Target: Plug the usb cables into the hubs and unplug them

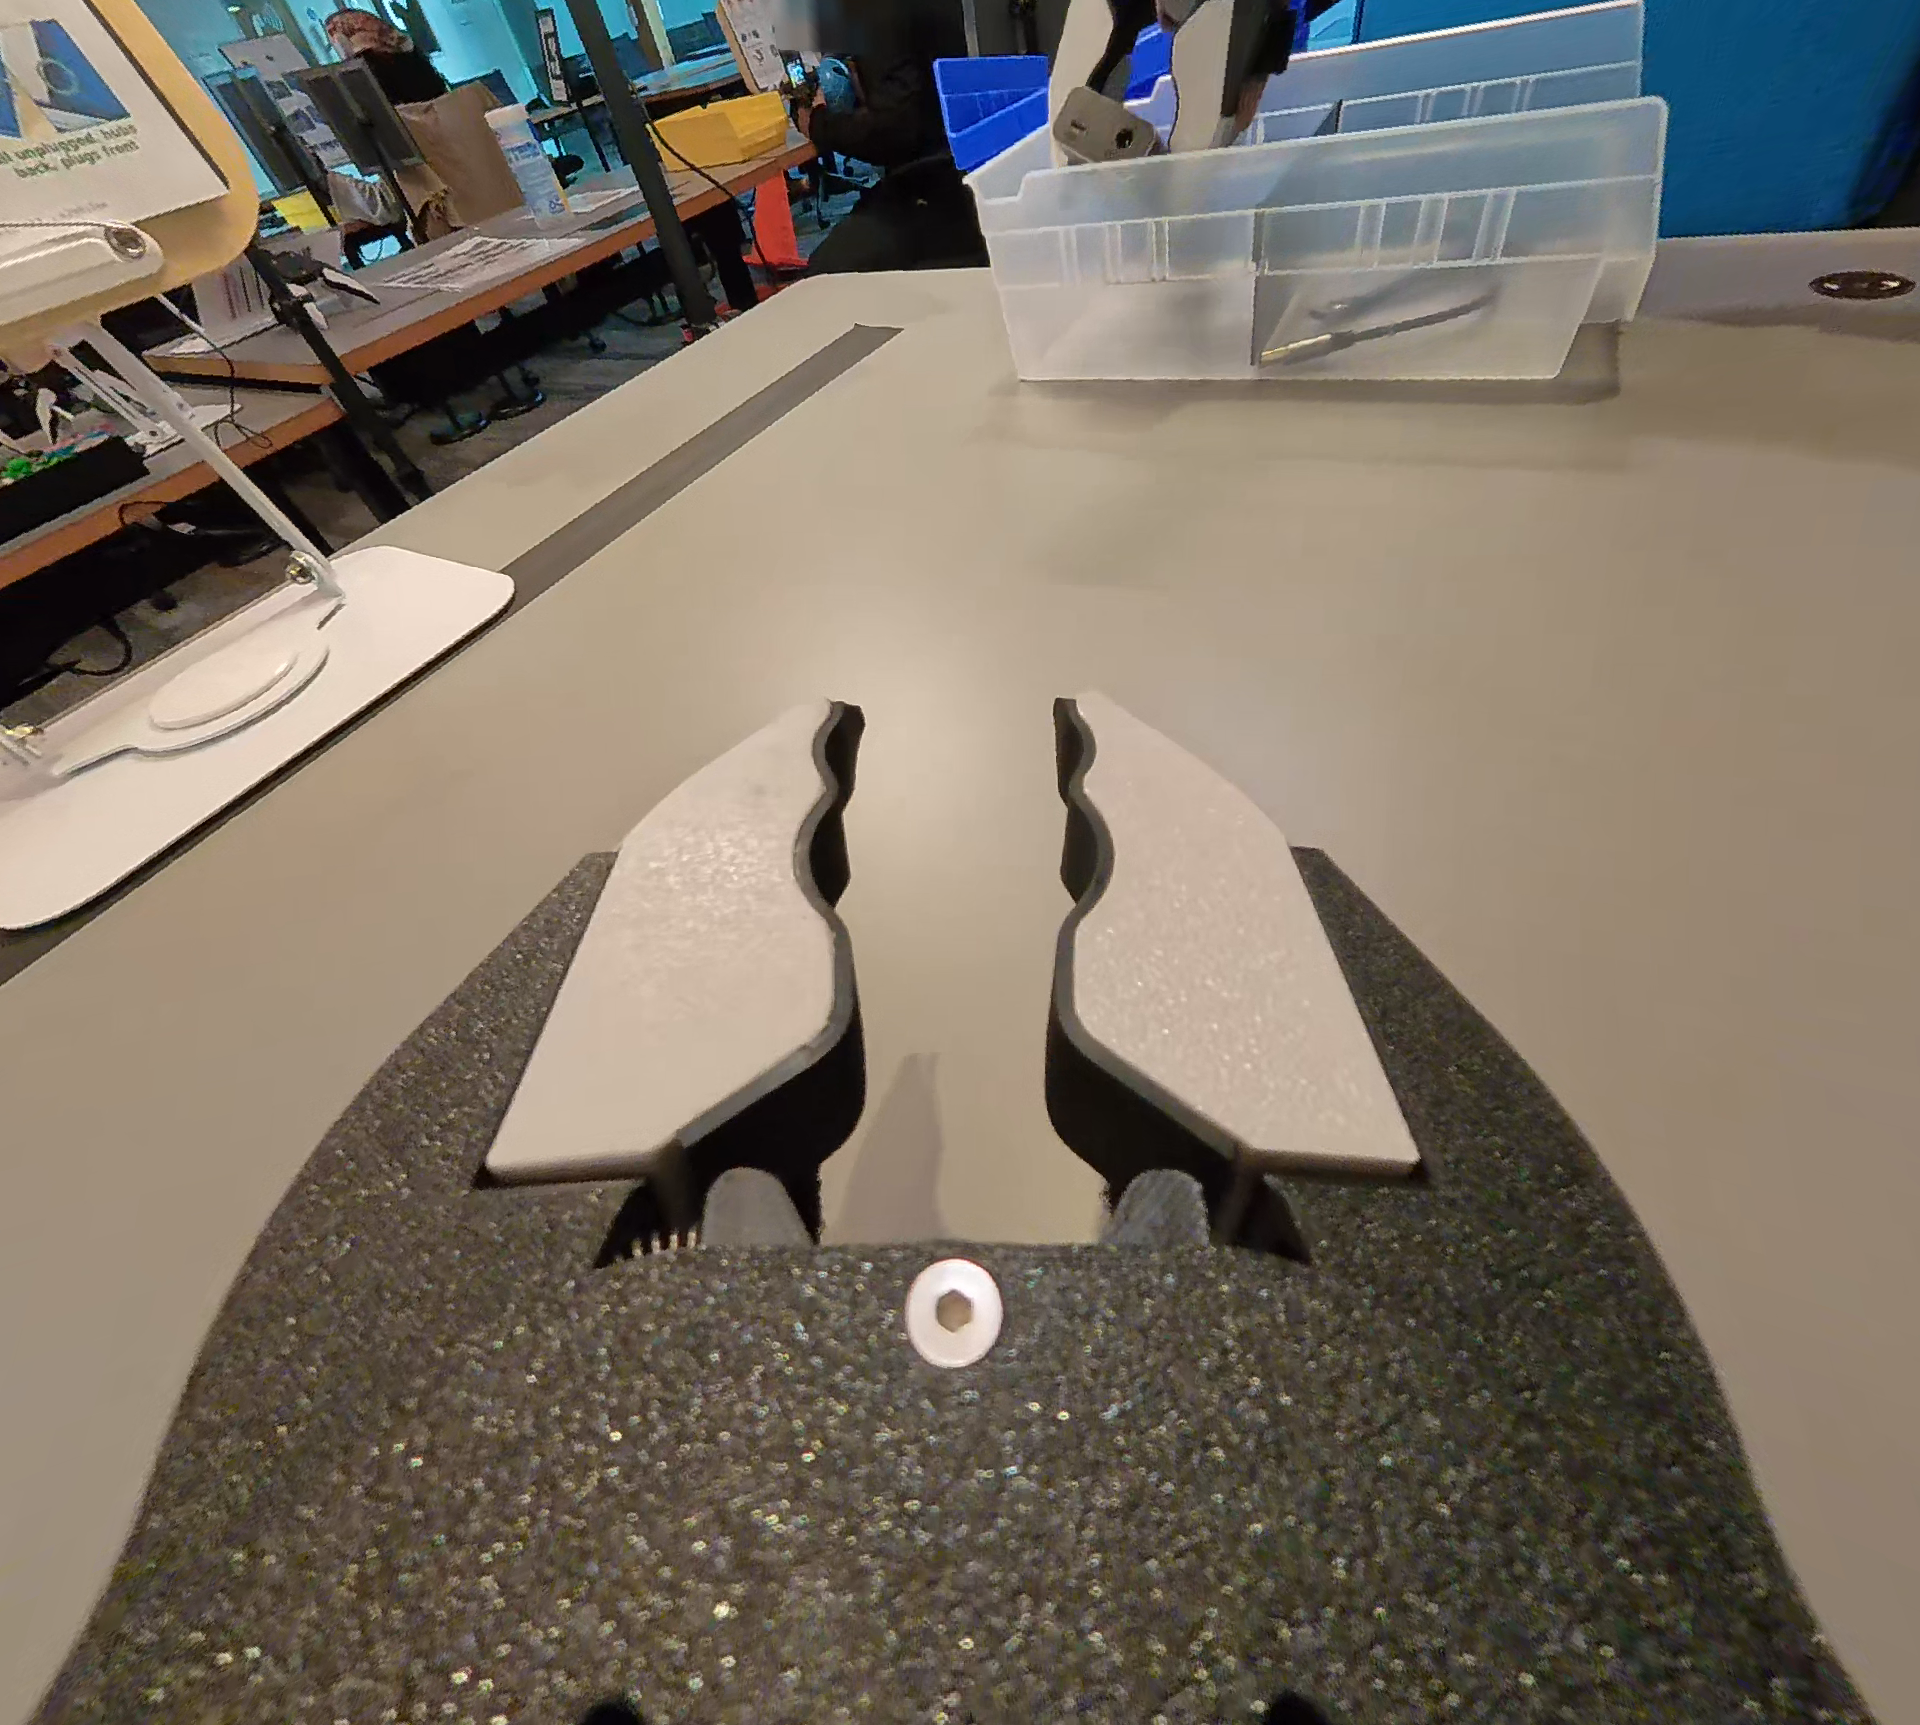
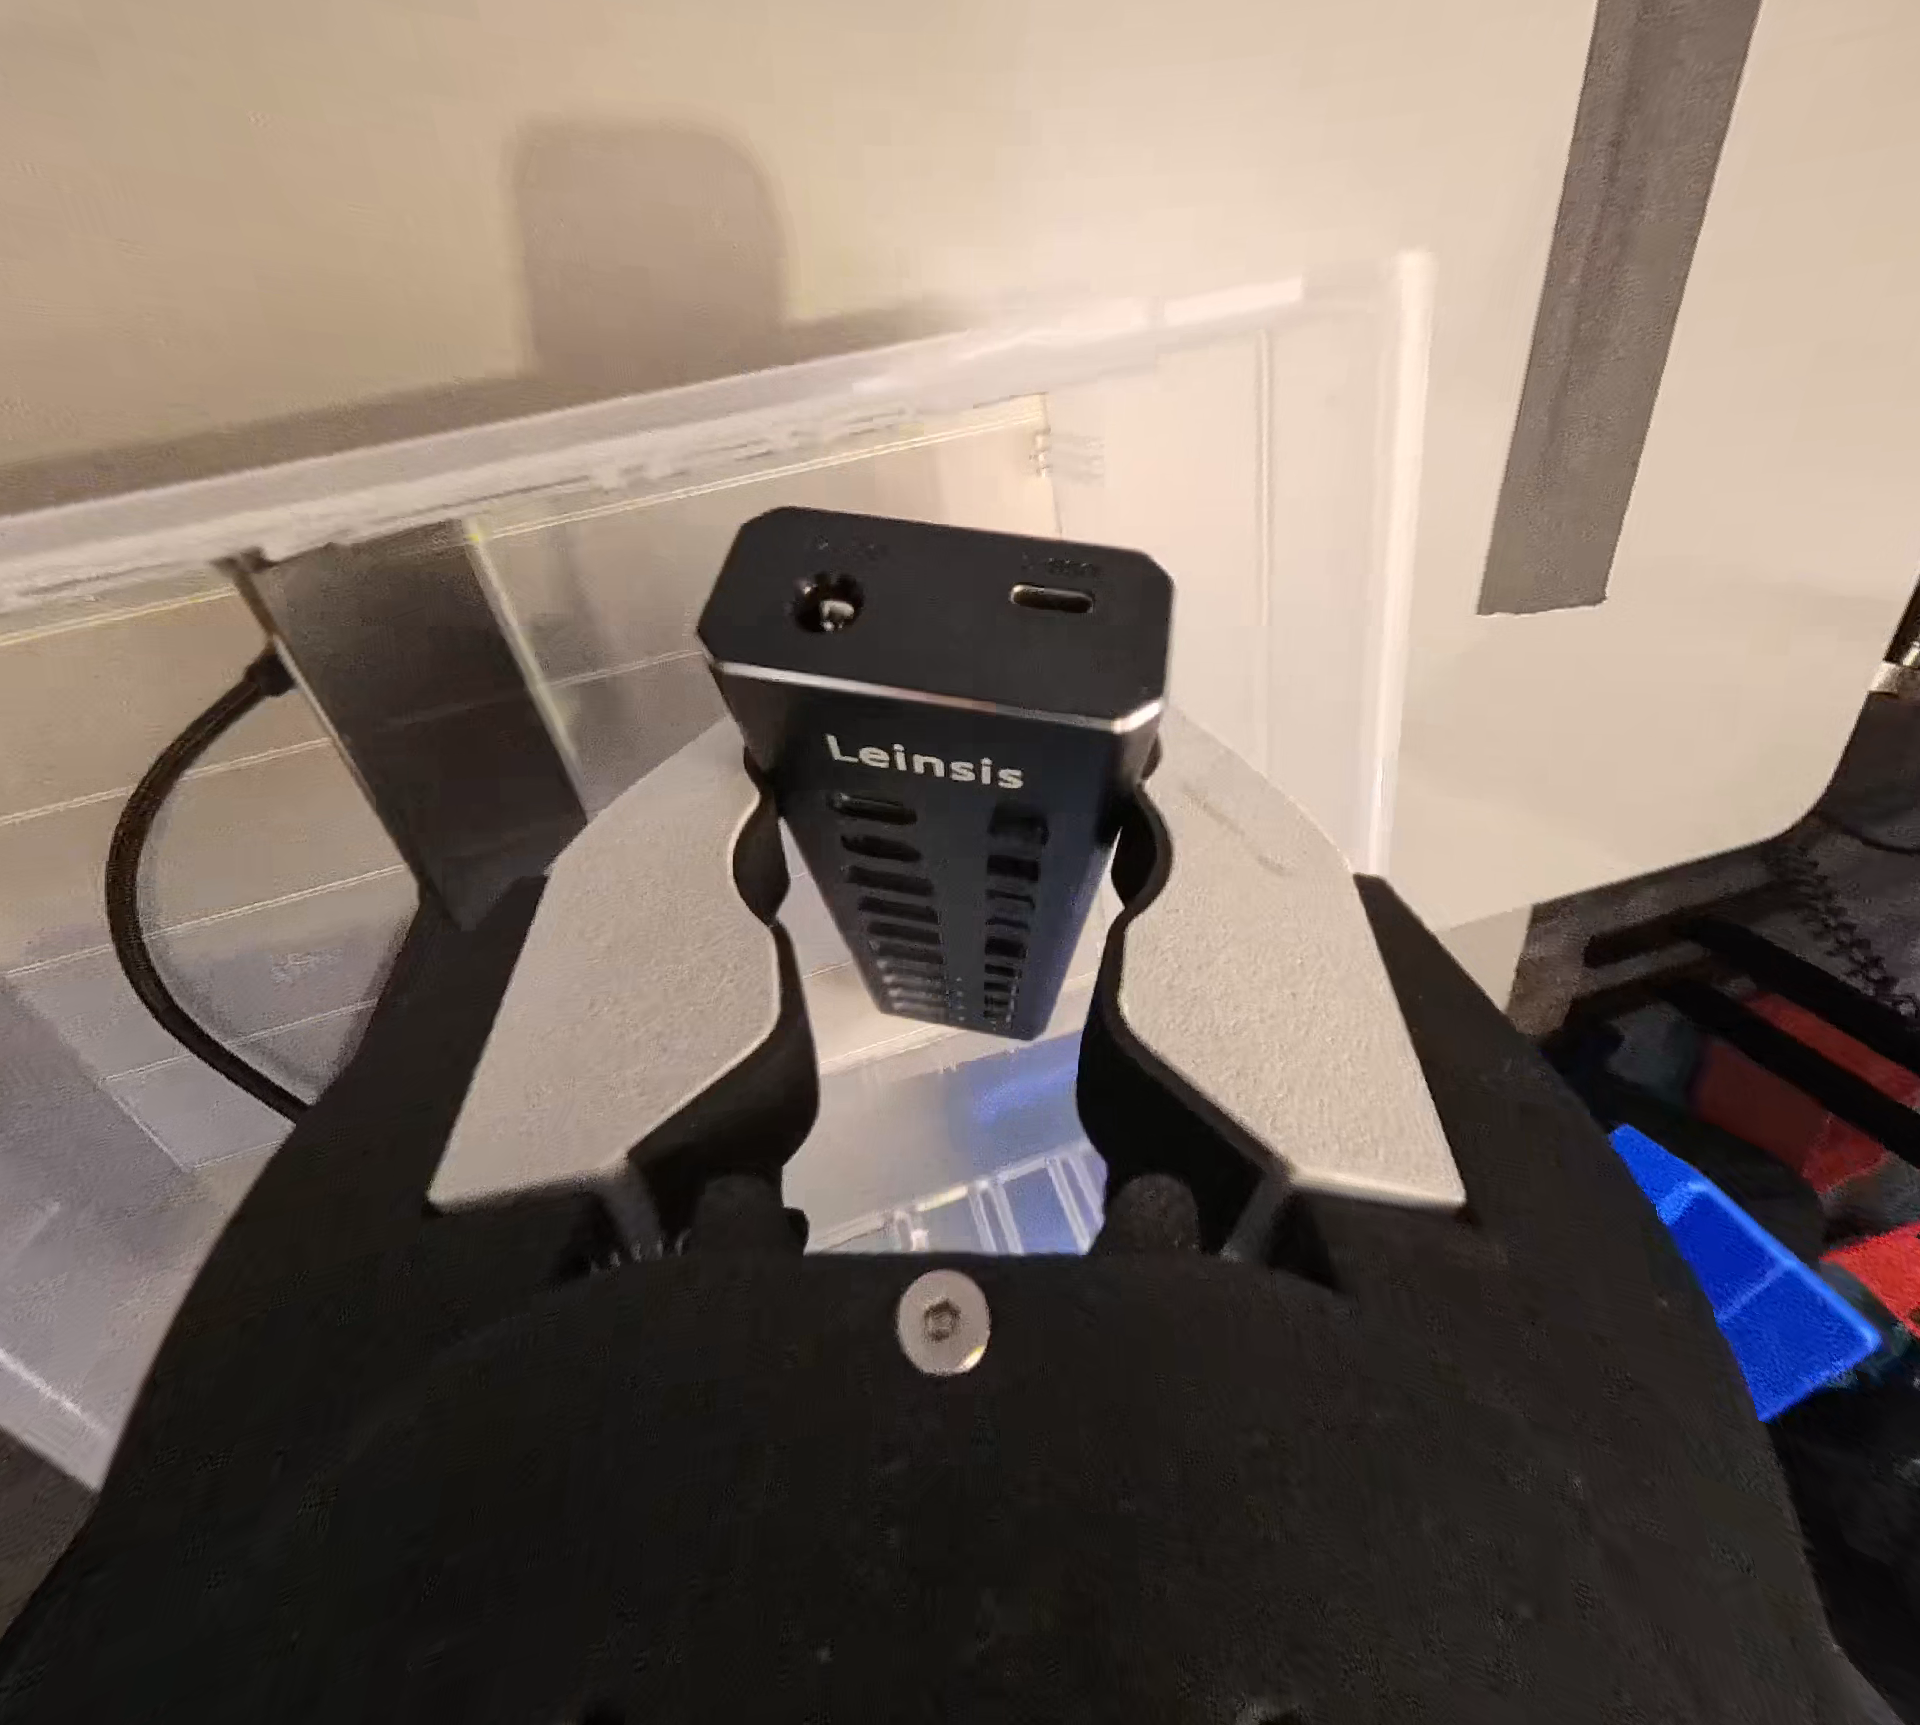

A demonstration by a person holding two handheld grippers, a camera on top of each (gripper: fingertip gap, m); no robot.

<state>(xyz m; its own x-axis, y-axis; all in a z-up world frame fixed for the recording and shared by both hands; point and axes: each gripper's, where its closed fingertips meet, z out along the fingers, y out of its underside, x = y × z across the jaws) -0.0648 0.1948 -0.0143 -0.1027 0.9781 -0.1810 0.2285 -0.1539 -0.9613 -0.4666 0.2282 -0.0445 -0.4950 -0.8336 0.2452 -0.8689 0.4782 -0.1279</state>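
One hub (image 2: 940, 771) sits clamped in the right gripper (image 2: 951, 802), above a clear bin (image 2: 1340, 532): black slim metal box, silver edge, two rows of slot ports, round jack and small oval port on its end. Left gripper (image 1: 958, 740) gapes over the grey table (image 1: 1351, 636), holding nothing. Black cable (image 2: 145, 875) in bin.

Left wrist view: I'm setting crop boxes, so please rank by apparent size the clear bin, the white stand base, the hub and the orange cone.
1. clear bin
2. white stand base, partly cut off at the frame edge
3. hub, held in the right hand-held gripper, and orange cone, half hidden: too alike to rank.
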